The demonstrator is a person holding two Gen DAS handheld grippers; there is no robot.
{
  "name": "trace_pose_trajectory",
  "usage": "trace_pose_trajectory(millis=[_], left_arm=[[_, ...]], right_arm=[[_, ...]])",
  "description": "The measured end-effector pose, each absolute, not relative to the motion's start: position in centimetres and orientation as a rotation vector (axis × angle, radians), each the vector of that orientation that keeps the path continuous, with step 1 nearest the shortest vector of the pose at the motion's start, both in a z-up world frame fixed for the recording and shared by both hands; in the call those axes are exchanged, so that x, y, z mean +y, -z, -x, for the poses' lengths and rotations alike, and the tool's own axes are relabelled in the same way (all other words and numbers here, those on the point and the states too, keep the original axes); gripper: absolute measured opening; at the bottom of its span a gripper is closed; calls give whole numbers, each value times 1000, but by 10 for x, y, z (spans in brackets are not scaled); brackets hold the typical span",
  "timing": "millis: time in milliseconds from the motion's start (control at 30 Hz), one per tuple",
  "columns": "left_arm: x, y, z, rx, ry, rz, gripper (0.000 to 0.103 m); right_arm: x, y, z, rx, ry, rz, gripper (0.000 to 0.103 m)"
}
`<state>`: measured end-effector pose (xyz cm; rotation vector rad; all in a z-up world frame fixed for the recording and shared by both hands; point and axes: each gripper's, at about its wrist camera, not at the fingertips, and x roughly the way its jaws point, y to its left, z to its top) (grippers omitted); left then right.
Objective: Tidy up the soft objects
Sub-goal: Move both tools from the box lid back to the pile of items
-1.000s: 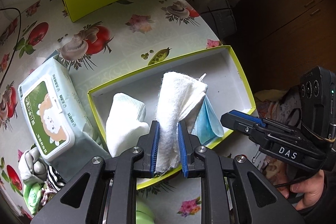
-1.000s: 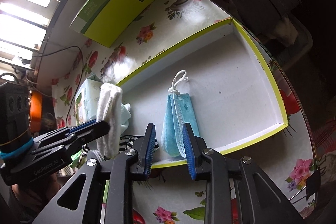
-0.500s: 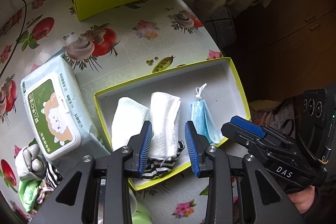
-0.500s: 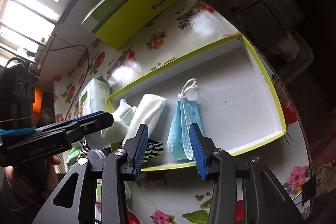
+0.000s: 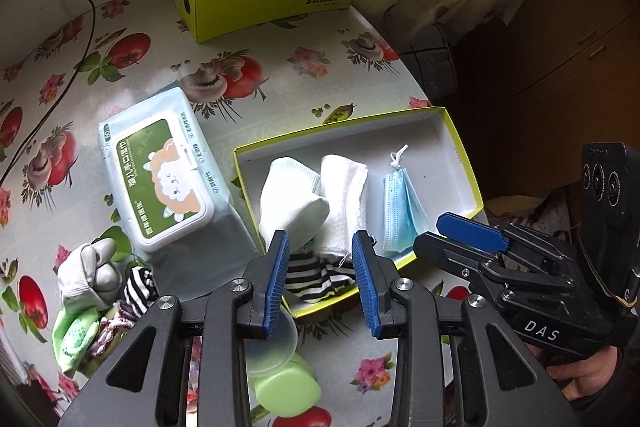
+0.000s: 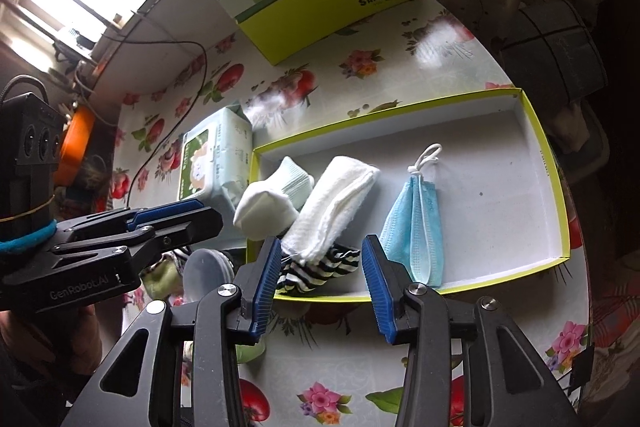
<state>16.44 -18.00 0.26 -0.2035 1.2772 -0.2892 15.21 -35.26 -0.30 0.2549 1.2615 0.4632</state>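
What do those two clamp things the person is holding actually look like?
Both are black plastic with two ribbed blue finger pads. The left gripper reads "GenRobot.AI" on its side, with a blue band around its camera block. The right gripper is marked "DAS" and has a three-lens black module.

A table [image 5: 304,75] covered in a fruit-and-flower oilcloth carries everything. A shallow yellow-rimmed tray [image 5: 466,163] sits near its right edge; a wipes pack [image 5: 160,179] lies just left of the tray, and a yellow-green box [image 5: 272,3] stands well behind it. A heap of socks [image 5: 96,291] and a green lidded jar [image 5: 284,375] lie near the tray's front left corner.
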Motion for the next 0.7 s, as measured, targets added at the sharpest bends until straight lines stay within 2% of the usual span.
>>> trace_pose_trajectory(millis=[300,700], left_arm=[[-146,-19,-137,1219,222,229,34],[-85,-9,-90,1217,103,329,34]], right_arm=[[-321,-15,-137,1267,-546,-243,41],[-258,-30,-116,1286,-716,-158,41]])
